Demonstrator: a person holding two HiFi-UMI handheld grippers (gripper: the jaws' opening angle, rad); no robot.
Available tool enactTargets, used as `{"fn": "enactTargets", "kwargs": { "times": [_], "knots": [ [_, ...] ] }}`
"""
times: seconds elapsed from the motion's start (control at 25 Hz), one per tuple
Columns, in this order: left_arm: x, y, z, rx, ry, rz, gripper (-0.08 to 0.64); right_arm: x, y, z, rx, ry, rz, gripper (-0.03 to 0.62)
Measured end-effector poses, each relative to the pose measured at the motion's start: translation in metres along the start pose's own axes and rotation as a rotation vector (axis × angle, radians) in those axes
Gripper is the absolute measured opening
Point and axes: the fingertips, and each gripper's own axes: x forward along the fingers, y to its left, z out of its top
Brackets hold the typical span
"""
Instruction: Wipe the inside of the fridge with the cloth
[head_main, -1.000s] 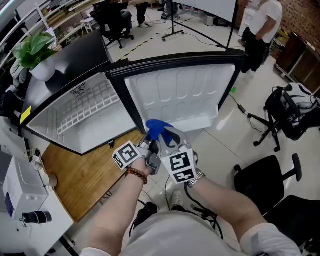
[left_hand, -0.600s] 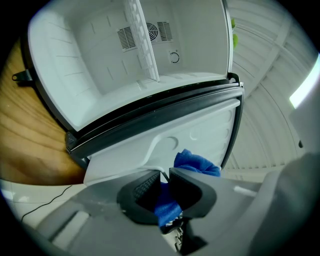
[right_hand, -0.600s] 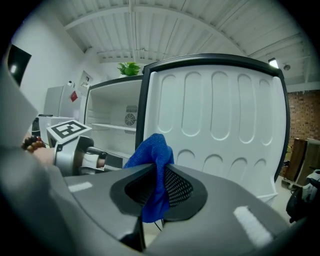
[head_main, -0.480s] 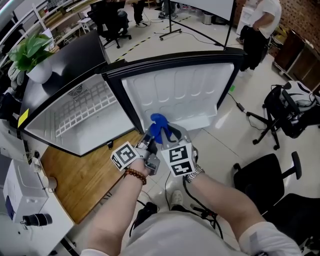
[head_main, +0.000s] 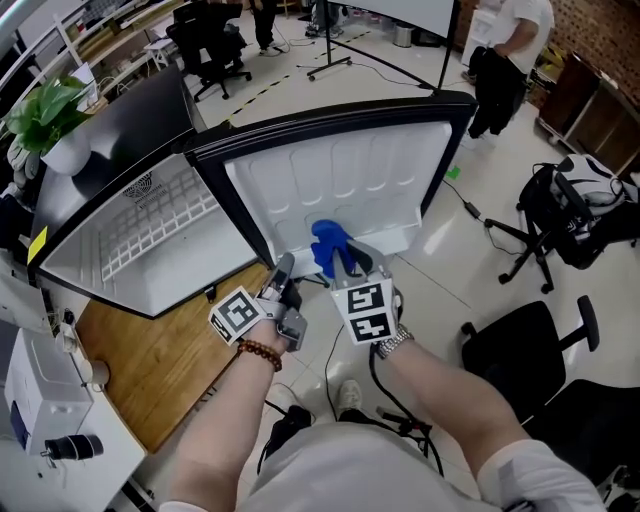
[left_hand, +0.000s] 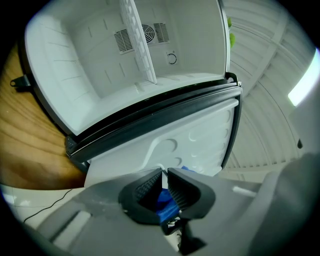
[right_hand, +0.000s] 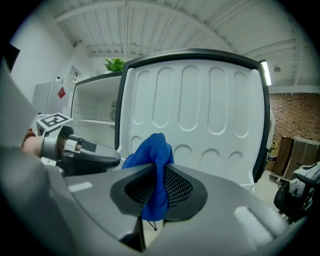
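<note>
A small fridge lies open on a wooden table, its white inside (head_main: 200, 265) to the left and its door (head_main: 340, 180) swung out ahead of me. My right gripper (head_main: 340, 262) is shut on a blue cloth (head_main: 328, 243), which bunches up above the jaws (right_hand: 152, 150) just in front of the door's moulded inner face (right_hand: 200, 110). My left gripper (head_main: 283, 270) hovers beside it near the door's hinge side. Its jaws have just been closing and stand almost together with nothing between them (left_hand: 164, 171); only a bit of blue cloth (left_hand: 162, 197) shows behind them.
A white wire shelf (head_main: 165, 215) sits in the fridge. A potted plant (head_main: 45, 115) stands on top. The wooden table (head_main: 140, 350) juts out below. Black office chairs (head_main: 520, 345) and a bag (head_main: 580, 220) stand to the right; a person (head_main: 500, 60) stands beyond the door.
The right gripper has carried the blue cloth forward toward the door's inner face. The left gripper, earlier right beside the cloth, now stands apart from it with its jaws closer together.
</note>
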Motion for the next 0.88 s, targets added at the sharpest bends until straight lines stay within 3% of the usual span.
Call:
{"fn": "enactTargets", "kwargs": {
  "times": [0.4, 0.56, 0.88],
  "knots": [
    [-0.001, 0.001, 0.000, 0.004, -0.009, 0.010, 0.038, -0.014, -0.048, -0.009, 0.027, 0.014, -0.083, 0.043],
    [0.002, -0.007, -0.002, -0.006, -0.012, -0.030, 0.038, -0.023, -0.072, -0.014, 0.041, 0.020, -0.125, 0.043],
    [-0.003, -0.001, -0.004, 0.004, -0.013, 0.006, 0.038, -0.039, -0.125, -0.032, 0.047, 0.044, -0.219, 0.043]
  ]
}}
